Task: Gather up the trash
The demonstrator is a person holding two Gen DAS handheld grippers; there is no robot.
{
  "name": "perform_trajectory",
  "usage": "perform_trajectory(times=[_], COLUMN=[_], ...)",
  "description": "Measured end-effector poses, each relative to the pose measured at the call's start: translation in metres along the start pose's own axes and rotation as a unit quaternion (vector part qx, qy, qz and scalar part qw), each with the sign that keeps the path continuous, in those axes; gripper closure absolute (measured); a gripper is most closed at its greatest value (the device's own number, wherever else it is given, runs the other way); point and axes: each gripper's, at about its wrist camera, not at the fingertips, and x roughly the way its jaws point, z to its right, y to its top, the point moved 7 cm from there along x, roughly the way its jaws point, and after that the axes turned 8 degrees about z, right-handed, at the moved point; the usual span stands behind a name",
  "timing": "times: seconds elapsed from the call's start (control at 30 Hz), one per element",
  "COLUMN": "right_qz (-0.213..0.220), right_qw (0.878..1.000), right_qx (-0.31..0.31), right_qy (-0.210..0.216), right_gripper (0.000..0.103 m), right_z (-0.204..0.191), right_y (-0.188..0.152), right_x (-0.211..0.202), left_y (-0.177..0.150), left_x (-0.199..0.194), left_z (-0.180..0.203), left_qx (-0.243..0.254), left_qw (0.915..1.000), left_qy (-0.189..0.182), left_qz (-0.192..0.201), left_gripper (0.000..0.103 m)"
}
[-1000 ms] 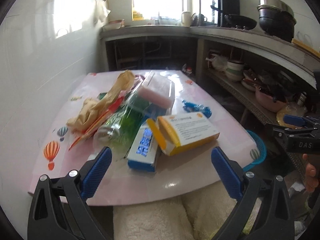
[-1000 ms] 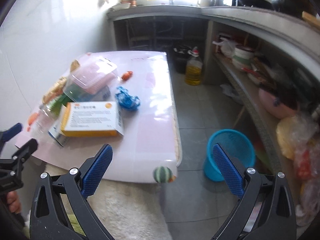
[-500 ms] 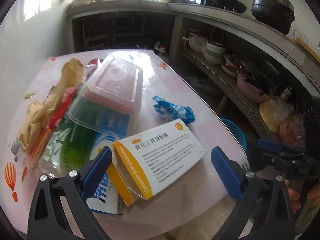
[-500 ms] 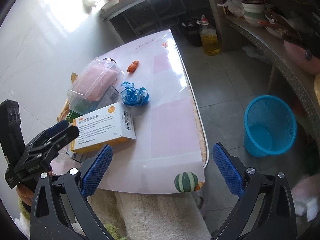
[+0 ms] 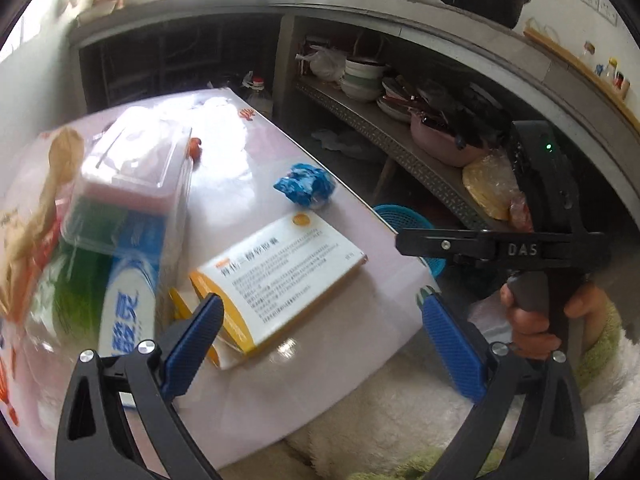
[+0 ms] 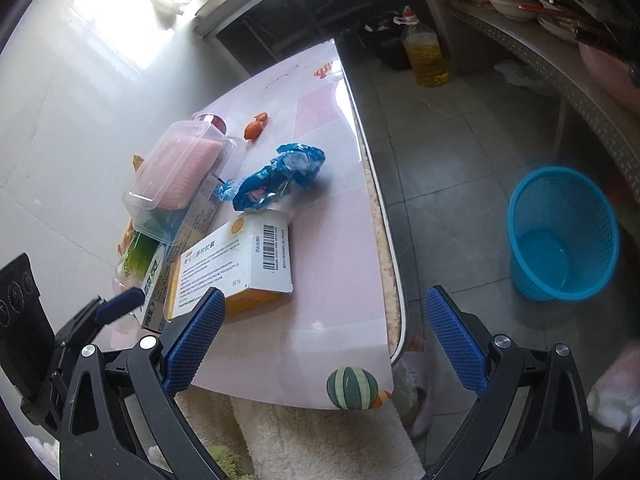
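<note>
Trash is all piled on the pink counter (image 5: 304, 380), nothing binned yet as far as I can tell.

Left wrist view first: the left hand-held gripper (image 5: 320, 344) sits at the bottom of the frame with its blue pads spread wide, empty, and the yellow-and-white medicine box (image 5: 280, 276) lies just ahead between them. Looks lined up for that box, probably because it's the nearest piece to the edge. Left of centre is the heap: a clear plastic tray (image 5: 132, 176) on top of a blue-and-white carton (image 5: 128, 312), with a brown paper bag (image 5: 36, 200) at the far left, blurry. The crumpled blue wrapper (image 5: 306, 186) sits alone mid-frame. On the right, a hand (image 5: 532, 320) holds the other tool's handle.

Right wrist view: the right hand-held gripper (image 6: 324, 340) is also wide open and holding nothing, hovering over the counter's near corner. The box (image 6: 236, 264) is centre-left, the wrapper (image 6: 276, 178) touching its far end. The blue basket (image 6: 560, 236) stands on the floor at the right of the frame, well apart from the counter, so my guess is each piece gets carried across to it.
</note>
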Motion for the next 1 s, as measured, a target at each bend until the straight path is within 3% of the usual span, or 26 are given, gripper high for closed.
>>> perform_trajectory(times=[0.17,0.33,0.47,0.57,0.63,0.73,0.87,1.0], right_qz=[0.002,-0.050,-0.068,-0.087,-0.094,-0.101,-0.110,-0.097], right_qw=[0.999,0.994,0.992,0.991,0.991,0.990,0.989,0.987], right_qx=[-0.036,-0.062,-0.076,-0.070,-0.065,-0.067,-0.087,-0.123], right_qy=[0.030,0.078,0.079,0.075,0.073,0.070,0.046,0.019], right_gripper=[0.007,0.007,0.009,0.023,0.033,0.038,0.043,0.058], right_z=[-0.009,-0.031,-0.039,-0.038,-0.035,-0.034,-0.034,-0.035], right_y=[0.039,0.070,0.084,0.086,0.087,0.087,0.082,0.079], right_x=[0.005,0.038,0.067,0.085,0.091,0.095,0.109,0.112], left_y=[0.024,0.025,0.016,0.007,0.005,0.009,0.016,0.009], left_x=[0.036,0.069,0.087,0.090,0.083,0.077,0.077,0.088], left_z=[-0.009,-0.013,-0.015,-0.019,-0.016,-0.007,-0.020,-0.018], left_qx=[0.093,0.155,0.157,0.139,0.125,0.094,0.110,0.121], left_qw=[0.9942,0.9825,0.9778,0.9767,0.9793,0.9847,0.9833,0.9781], left_qy=[0.034,0.044,0.056,0.069,0.053,0.015,0.059,0.064], left_qz=[-0.042,-0.094,-0.127,-0.148,-0.150,-0.146,-0.132,-0.157], left_gripper=[0.006,0.006,0.006,0.006,0.006,0.006,0.006,0.006])
